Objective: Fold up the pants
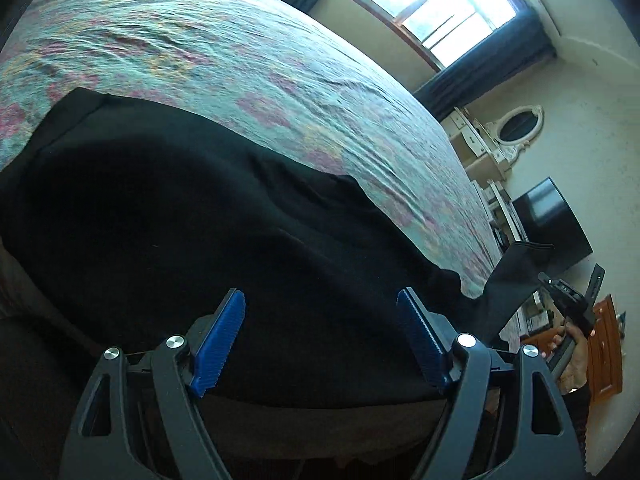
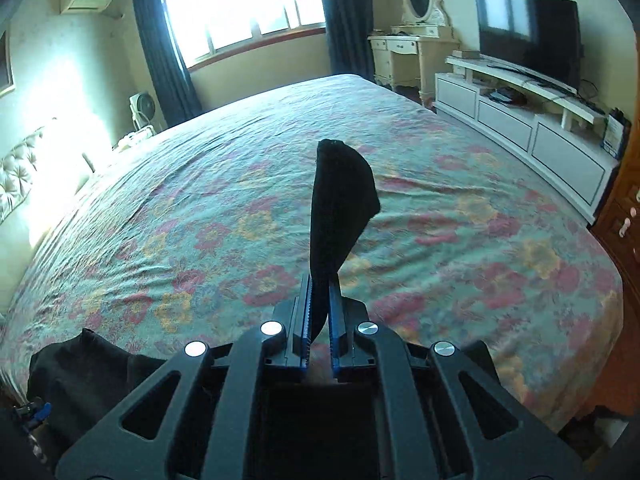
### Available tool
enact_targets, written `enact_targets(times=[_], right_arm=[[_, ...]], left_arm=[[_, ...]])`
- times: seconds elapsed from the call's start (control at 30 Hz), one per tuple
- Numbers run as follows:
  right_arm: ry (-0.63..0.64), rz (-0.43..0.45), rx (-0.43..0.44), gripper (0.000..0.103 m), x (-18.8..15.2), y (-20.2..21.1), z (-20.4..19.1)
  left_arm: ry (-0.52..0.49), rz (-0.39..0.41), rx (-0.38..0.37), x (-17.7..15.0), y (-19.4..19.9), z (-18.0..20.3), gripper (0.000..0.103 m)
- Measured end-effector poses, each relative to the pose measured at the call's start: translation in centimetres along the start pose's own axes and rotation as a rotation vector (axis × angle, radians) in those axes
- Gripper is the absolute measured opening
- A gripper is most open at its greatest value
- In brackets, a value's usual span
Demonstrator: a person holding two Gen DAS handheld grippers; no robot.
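Black pants [image 1: 180, 216] lie spread on the flowered bedspread [image 1: 240, 60], near the bed's front edge. My left gripper [image 1: 320, 340] is open, its blue pads apart just above the near edge of the pants. My right gripper [image 2: 319, 312] is shut on a lifted end of the black pants [image 2: 340, 200], which stands up from between the jaws. In the left wrist view that lifted end [image 1: 516, 276] rises at the right, held by the right gripper [image 1: 560, 288]. Another part of the pants [image 2: 88, 372] shows at lower left in the right wrist view.
The bedspread [image 2: 200, 200] covers a wide bed. A window with dark curtains [image 2: 248, 4] is behind it. A white TV cabinet [image 2: 520, 120] with a television [image 2: 528, 36] and a dressing table [image 2: 408, 52] stand to the right. A padded headboard [image 2: 20, 176] is at left.
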State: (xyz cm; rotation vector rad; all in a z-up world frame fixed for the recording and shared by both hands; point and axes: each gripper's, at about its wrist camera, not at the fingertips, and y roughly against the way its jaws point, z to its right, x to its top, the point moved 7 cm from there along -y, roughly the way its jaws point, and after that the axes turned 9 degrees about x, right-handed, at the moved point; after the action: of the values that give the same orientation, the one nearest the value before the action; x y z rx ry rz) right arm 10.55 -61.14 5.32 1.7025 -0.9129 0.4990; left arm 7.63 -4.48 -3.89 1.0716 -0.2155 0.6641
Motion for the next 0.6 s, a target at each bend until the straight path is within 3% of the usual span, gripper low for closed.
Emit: enact_targets(times=[0.13,0.3,0.43,0.53,0.6], right_arm=[[-0.137,-0.053,-0.016,0.006,-6.2,2.4,5.6],[-0.315,-0.118,0.012,0.006,-12.6,1.4,9.8],[-0.486,-0.114,0.093,0.006,-14.6,0.8,11.7],[-0.538,-0.120,0.144,0.006,-15.1,0.9,11.9],[-0.574,-0.088,0.160,0.015,-15.3,0.9,12.4]], left_arm=[[-0.117,-0.061,-0.034,-2.4,-2.1,4.6,0.077],[-0.189,-0.143,-0.068,-4.9,-5.0,8.6,0.077],[-0.215,-0.190,-0.093,-6.5,-6.7,11.0,0.077],[-0.222,-0.206,-0.113,-7.2,-7.2,12.4,0.077],[-0.224,-0.213,-0.135,-7.5,-7.4,13.0,0.077]])
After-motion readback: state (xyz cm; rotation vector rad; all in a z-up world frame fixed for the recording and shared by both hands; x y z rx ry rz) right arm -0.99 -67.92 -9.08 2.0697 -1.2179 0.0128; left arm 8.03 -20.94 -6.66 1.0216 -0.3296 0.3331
